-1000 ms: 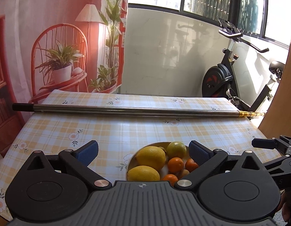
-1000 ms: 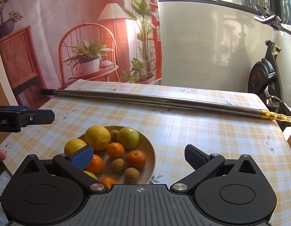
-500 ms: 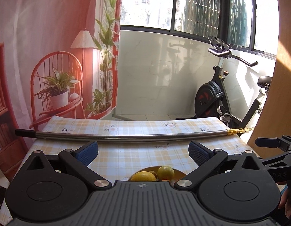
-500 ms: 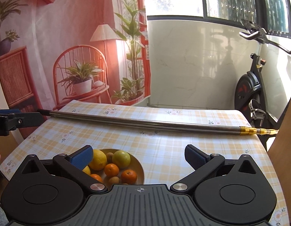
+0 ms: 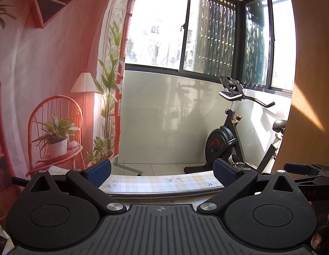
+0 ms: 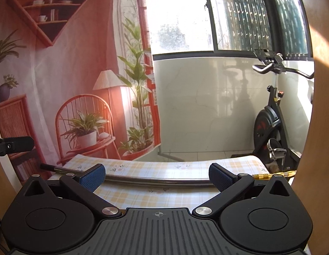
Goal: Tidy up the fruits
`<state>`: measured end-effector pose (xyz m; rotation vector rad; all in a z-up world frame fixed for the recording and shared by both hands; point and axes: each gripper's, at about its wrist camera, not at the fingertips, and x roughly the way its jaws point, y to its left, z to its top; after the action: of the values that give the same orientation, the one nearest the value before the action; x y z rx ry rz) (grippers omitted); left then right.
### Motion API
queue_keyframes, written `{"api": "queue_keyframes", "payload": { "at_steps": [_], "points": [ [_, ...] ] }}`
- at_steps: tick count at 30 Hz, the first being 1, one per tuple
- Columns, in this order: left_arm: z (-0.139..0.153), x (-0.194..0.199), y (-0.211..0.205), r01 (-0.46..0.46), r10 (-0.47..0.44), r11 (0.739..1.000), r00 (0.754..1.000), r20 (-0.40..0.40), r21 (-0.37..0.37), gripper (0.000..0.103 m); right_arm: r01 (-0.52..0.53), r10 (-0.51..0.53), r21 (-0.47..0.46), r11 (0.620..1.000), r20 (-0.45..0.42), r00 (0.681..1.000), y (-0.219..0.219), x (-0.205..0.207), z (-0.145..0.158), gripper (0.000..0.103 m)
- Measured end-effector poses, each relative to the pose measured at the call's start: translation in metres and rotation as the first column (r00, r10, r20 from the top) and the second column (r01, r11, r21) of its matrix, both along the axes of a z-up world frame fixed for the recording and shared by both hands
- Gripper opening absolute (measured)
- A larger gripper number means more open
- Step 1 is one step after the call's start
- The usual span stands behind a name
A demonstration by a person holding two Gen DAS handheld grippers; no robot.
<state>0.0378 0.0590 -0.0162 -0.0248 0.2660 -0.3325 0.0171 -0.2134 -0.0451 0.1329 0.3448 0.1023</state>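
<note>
Left hand-held gripper (image 5: 162, 171): jaws spread wide, nothing between the blue pads, pointed level across the far part of the desk (image 5: 156, 181) toward the window. Right hand-held gripper (image 6: 157, 175): likewise released and empty, aimed the same way; it shows at the right edge of the left view, so the two sit side by side. Just beyond both sets of fingers a long metal pole (image 6: 156, 181) lies flat on the checked cloth, its long axis running left to right across the line of the fingers, black end to the left, gold end (image 6: 273, 174) to the right. No fruit and no dish appear in either view. Judgement: if the fruit is on this desk, it lies on the near part, below and behind the field of both cameras, so the coming move calls for tipping the fingers downward before any pick. Which side is nearer the fruit cannot be told. An exercise bike (image 5: 232, 136) stands beyond the desk.
</note>
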Motion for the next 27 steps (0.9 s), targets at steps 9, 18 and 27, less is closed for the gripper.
{"api": "queue_keyframes", "payload": {
  "at_steps": [9,18,27],
  "points": [
    [0.009,-0.015,-0.02,0.006,-0.008,0.999,0.998,0.063,0.032,0.103,0.027,-0.017,-0.098,0.995,0.101,0.995,0.005,-0.016,0.022,0.103],
    [0.005,-0.008,-0.015,-0.066,0.064,0.996,0.997,0.03,0.06,0.103,0.028,-0.022,-0.07,0.997,0.091,0.996,0.005,-0.012,0.021,0.103],
    [0.004,-0.006,-0.012,-0.076,0.076,0.994,0.997,0.005,0.084,0.103,0.029,-0.026,-0.042,0.999,0.089,0.996,0.002,-0.01,0.017,0.103]
  ]
}}
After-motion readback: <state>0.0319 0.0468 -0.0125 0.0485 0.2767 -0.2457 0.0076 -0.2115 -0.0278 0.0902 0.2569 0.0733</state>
